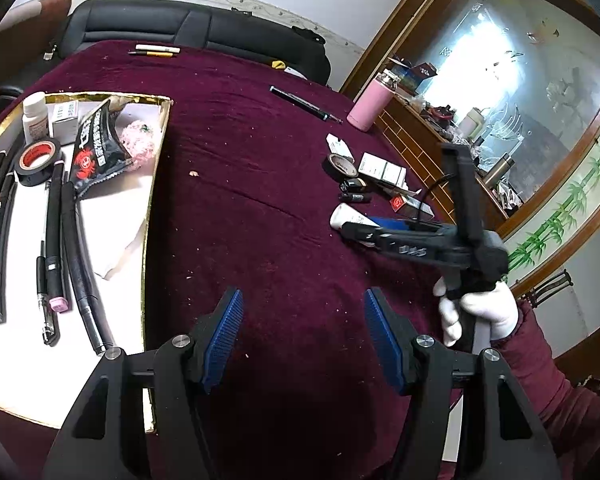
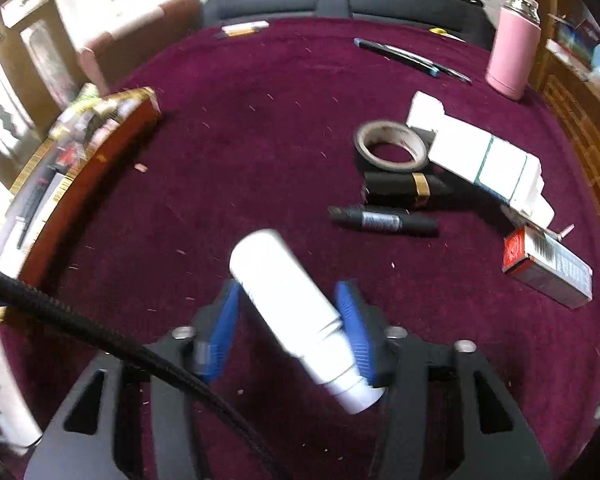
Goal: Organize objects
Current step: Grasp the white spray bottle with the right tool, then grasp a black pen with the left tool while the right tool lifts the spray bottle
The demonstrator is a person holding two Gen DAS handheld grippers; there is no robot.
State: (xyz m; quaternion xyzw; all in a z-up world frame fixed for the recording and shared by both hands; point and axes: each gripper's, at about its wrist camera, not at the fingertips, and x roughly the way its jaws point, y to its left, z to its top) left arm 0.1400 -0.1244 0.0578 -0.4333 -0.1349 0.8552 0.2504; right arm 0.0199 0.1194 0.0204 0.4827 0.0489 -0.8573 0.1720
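**White tube in the right claw, bound for the tray**

The right claw (image 2: 292, 312) held a white tube (image 2: 288, 300) between its blue pads, the tube slanting from eleven o'clock at its far end down to five o'clock at its cap. The grip looked uneven: one pad pressed near the cap, the other near the far end. The left claw (image 1: 304, 336) stood half open over bare maroon cloth with nothing between its pads.

The gold-edged tray (image 1: 156, 184), at nine o'clock from the left claw, already carried pens, a tape roll (image 1: 38, 160) and a snack packet. Still loose on the counter (image 2: 260, 120), toward two o'clock of the right claw, were a marker (image 2: 384, 220), a lipstick (image 2: 404, 188), another tape roll (image 2: 392, 146) and small boxes.

The step in hand appeared to be carrying the tube. The next move likely called for a steady sweep toward the tray at ten o'clock, keeping the tilted tube from slipping.
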